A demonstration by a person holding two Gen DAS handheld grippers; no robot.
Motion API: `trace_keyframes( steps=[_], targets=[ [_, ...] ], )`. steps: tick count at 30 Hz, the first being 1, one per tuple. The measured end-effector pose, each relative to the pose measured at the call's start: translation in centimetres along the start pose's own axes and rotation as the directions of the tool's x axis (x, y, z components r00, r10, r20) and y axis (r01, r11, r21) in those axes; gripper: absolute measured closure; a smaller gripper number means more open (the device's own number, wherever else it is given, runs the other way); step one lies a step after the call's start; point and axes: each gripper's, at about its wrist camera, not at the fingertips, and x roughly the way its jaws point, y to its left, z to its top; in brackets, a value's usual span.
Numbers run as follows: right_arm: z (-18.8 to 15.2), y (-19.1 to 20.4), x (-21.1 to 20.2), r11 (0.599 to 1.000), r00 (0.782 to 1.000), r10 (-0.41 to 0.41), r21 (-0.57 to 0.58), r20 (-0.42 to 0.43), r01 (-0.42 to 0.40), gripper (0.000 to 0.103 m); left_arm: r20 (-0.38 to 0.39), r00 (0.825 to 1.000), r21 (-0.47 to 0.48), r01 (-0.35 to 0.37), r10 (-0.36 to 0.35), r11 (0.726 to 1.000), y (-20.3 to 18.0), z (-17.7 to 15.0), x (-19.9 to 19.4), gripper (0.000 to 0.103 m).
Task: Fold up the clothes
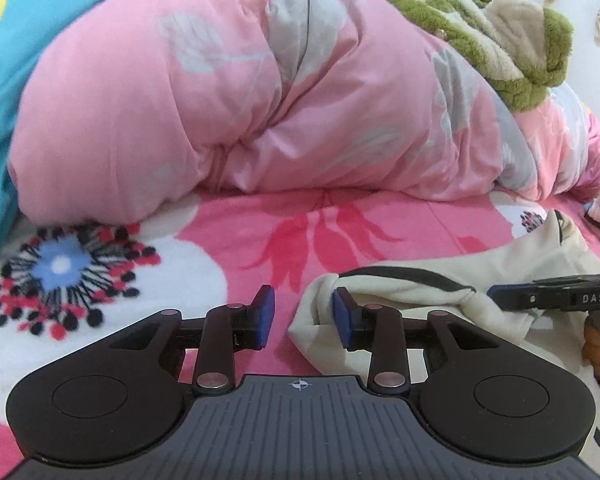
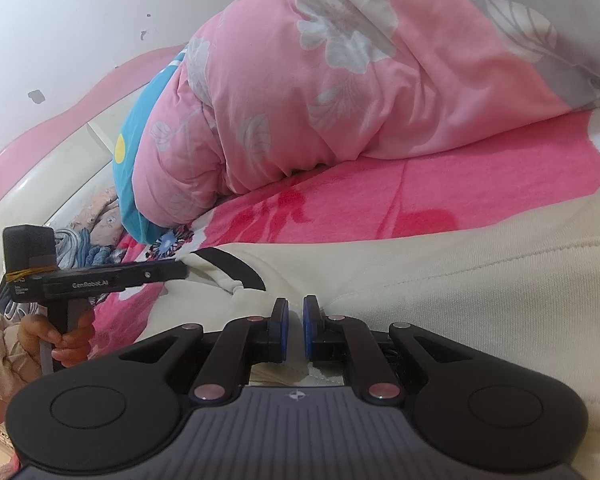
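Observation:
A cream garment (image 1: 440, 280) with a black trim band lies on the flowered bed cover, and it fills the lower right of the right wrist view as cream garment (image 2: 460, 280). My left gripper (image 1: 304, 318) is open, and the garment's rolled edge lies loose beside its right pad (image 1: 342, 320). From the right wrist view this left gripper (image 2: 180, 270) reaches the black-trimmed edge, held by a hand (image 2: 68, 336). My right gripper (image 2: 296, 328) has its pads nearly together on a pinch of the cream cloth. In the left wrist view, the cloth bunches at the tip of the right gripper (image 1: 496, 292).
A big pink quilt (image 1: 240, 92) with grey flowers is heaped across the bed behind the garment. A green and cream fleece (image 1: 500, 40) lies on it, and a turquoise pillow (image 1: 4, 60) sits at the left. The pink flowered bed cover (image 1: 300, 236) lies between them.

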Motion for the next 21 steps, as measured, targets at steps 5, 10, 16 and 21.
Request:
trace_keyframes(
  steps=[5, 10, 16, 21],
  targets=[
    [0.0, 0.0, 0.0, 1.000, 1.000, 0.001, 0.002, 0.000, -0.001, 0.096, 0.061, 0.991, -0.067, -0.117, 0.122, 0.991, 1.8, 1.0, -2.5, 0.071],
    [0.0, 0.0, 0.0, 1.000, 1.000, 0.000, 0.002, 0.000, 0.000, 0.096, 0.126, 0.989, -0.072, -0.069, 0.078, 0.995, -0.9, 3.0, -2.2, 0.071],
    [-0.1, -0.2, 0.0, 1.000, 1.000, 0.007, 0.008, 0.001, -0.007, 0.096, 0.059, 0.998, 0.166, -0.018, 0.008, 0.986, -9.6, 2.3, 2.6, 0.070],
    [0.0, -0.3, -0.1, 1.000, 1.000, 0.013, 0.014, 0.000, -0.013, 0.096, -0.032, 0.992, 0.277, -0.109, 0.123, 0.954, -10.2, -1.5, 5.4, 0.070]
  ],
)
